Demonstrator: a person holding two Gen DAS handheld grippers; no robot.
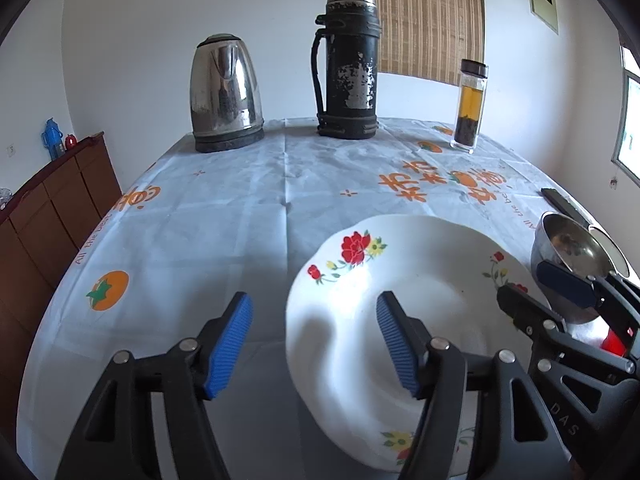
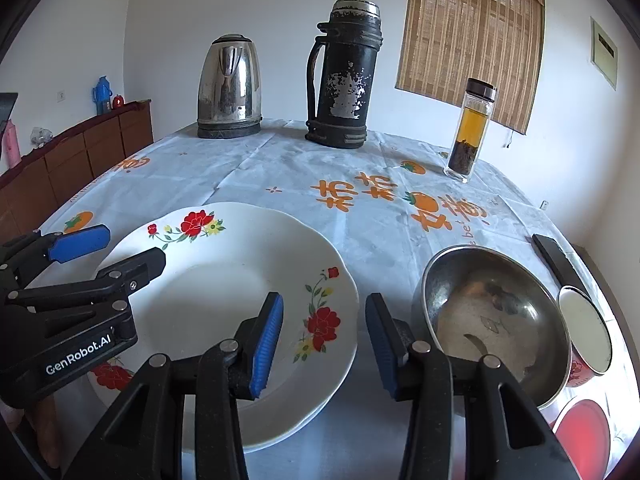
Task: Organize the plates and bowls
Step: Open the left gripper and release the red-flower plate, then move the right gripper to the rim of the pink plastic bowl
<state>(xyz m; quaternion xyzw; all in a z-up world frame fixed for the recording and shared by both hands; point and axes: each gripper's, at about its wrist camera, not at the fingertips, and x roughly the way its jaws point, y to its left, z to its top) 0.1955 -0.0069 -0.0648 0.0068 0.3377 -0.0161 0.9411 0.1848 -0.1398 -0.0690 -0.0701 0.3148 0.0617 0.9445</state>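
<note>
- One white flowered plate (image 2: pixel 224 280); a second rim seems to show under its near edge, so it may be a stack
- One steel bowl (image 2: pixel 492 320)
- One red-patterned cup (image 2: pixel 586 328) beside the bowl
- One red round thing (image 2: pixel 584 432), cut off by the frame edge
- One steel kettle (image 2: pixel 230 88)
- One black flask (image 2: pixel 344 76)
- One glass tea bottle (image 2: pixel 470 130)
- One dark flat bar (image 2: pixel 560 264)
- Two grippers: left gripper (image 1: pixel 316 344), right gripper (image 2: pixel 324 344)

"genrobot.ai" on the left claw (image 2: pixel 106 254), "all the best" on the tablecloth (image 1: pixel 240 208)
</note>
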